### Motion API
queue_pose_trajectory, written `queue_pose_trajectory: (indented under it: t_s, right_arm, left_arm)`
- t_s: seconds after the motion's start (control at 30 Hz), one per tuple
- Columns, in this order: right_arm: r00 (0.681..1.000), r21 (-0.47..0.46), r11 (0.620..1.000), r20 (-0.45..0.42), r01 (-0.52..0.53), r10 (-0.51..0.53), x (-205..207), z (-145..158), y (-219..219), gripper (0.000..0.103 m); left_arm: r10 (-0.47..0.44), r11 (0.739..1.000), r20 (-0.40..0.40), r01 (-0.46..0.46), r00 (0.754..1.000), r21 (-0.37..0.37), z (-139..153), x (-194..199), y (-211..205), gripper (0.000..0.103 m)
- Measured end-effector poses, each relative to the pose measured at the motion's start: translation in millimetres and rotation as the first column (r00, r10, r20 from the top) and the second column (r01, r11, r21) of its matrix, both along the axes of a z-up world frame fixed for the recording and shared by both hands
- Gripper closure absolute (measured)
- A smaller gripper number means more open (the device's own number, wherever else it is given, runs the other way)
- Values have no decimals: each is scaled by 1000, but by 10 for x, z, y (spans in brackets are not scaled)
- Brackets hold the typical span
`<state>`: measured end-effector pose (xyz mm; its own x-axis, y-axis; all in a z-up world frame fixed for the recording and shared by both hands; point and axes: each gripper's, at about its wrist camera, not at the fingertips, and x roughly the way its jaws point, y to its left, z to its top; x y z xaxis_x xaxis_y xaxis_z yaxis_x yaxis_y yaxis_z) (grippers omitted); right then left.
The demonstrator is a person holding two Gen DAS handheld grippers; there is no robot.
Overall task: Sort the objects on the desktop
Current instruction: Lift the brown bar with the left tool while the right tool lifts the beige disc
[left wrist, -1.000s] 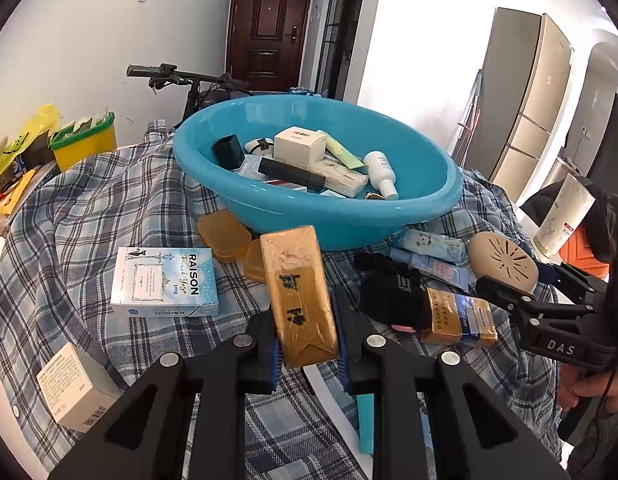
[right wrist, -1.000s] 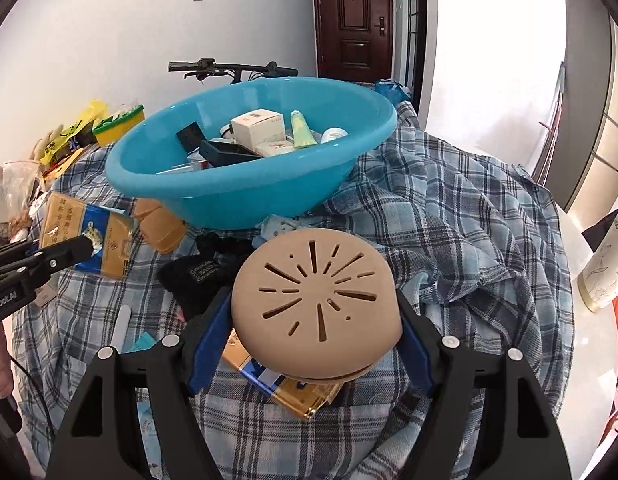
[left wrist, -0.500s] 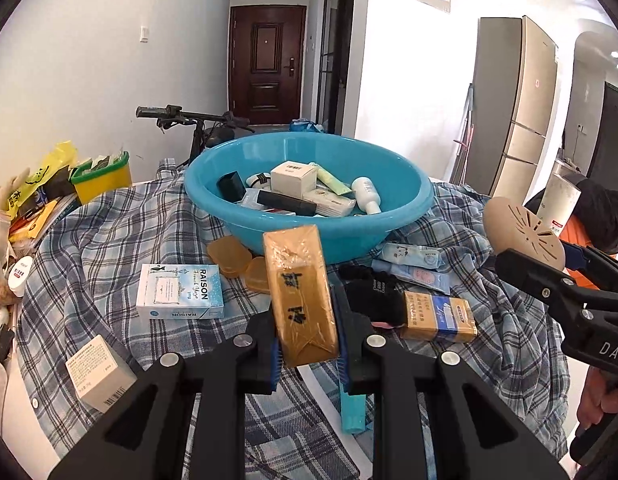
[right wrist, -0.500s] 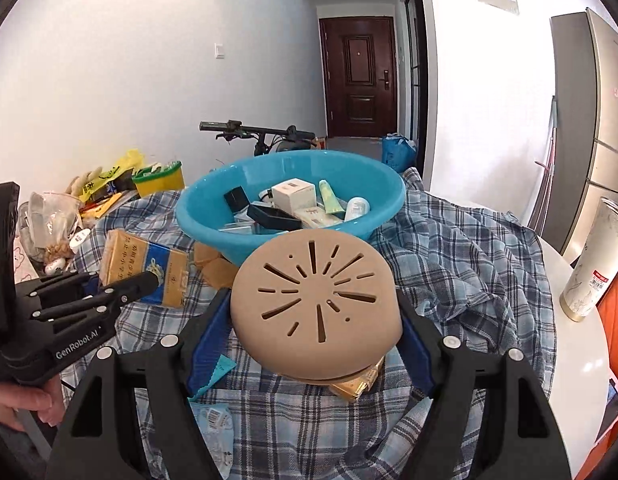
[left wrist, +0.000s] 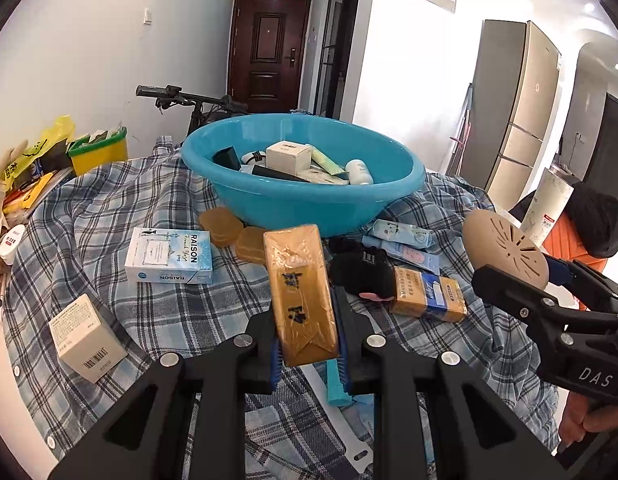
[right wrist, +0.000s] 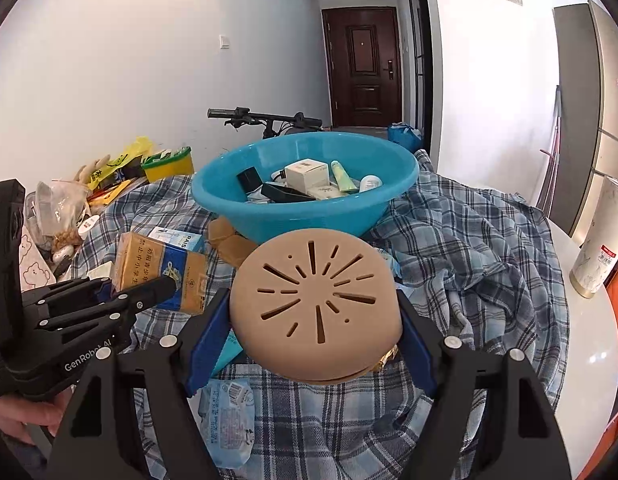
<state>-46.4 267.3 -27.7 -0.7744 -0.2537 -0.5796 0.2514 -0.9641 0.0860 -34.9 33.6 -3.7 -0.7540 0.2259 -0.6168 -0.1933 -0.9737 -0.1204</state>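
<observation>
My left gripper (left wrist: 307, 340) is shut on a gold cigarette pack (left wrist: 301, 292) and holds it above the plaid cloth, short of the blue basin (left wrist: 305, 196). My right gripper (right wrist: 315, 336) is shut on a round tan slotted case (right wrist: 315, 312), raised above the table in front of the basin (right wrist: 305, 208). The basin holds a white box (left wrist: 289, 156), a black bar, a white bottle and tubes. The right gripper with the case also shows in the left wrist view (left wrist: 505, 248); the left one with the pack shows in the right wrist view (right wrist: 161, 272).
On the cloth lie a blue RAISON box (left wrist: 169, 256), a white barcode box (left wrist: 87, 338), amber soap pieces (left wrist: 223, 220), a black glove (left wrist: 361, 268), a second gold pack (left wrist: 427, 294) and wipe packets (left wrist: 401, 234). Clutter lines the left edge; a white cup (right wrist: 599, 240) stands right.
Both grippers have risen and drawn back from the table with their objects held, so the basin and cloth look lower and farther away. Nothing was let go.
</observation>
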Motion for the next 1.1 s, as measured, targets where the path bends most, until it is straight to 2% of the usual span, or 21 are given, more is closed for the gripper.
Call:
queue_pose_trajectory:
  t_s: [0.27, 0.4, 0.53, 0.6, 0.7, 0.8, 1.1]
  right_arm:
    - [1000, -11, 1000, 0, 12, -12, -33, 33, 67, 27]
    - [998, 1, 1000, -66, 11, -11, 13, 269, 68, 27]
    - [989, 18, 1000, -146, 9, -7, 72, 570, 44, 27]
    - [983, 21, 1000, -183, 13, -9, 103, 714, 41, 27]
    - [972, 22, 1000, -235, 12, -6, 154, 913, 36, 27]
    - [957, 32, 999, -290, 13, -3, 210, 1118, 24, 27]
    - [905, 33, 999, -426, 27, -10, 314, 1657, 32, 27]
  left_arm:
    - [-12, 1000, -30, 11, 999, -9, 128, -2, 30, 80]
    - [-21, 1000, -73, 19, 997, -20, 301, -10, 73, 80]
    - [2, 1000, -175, -2, 985, -1, 567, 34, 65, 80]
    - [-7, 1000, -200, 5, 980, -10, 701, 32, 77, 80]
    - [-9, 1000, -263, 7, 965, -8, 946, 84, 85, 80]
    - [10, 1000, -344, -10, 939, 3, 1202, 154, 68, 80]
    - [-2, 1000, -460, 4, 888, 3, 1768, 196, 57, 80]
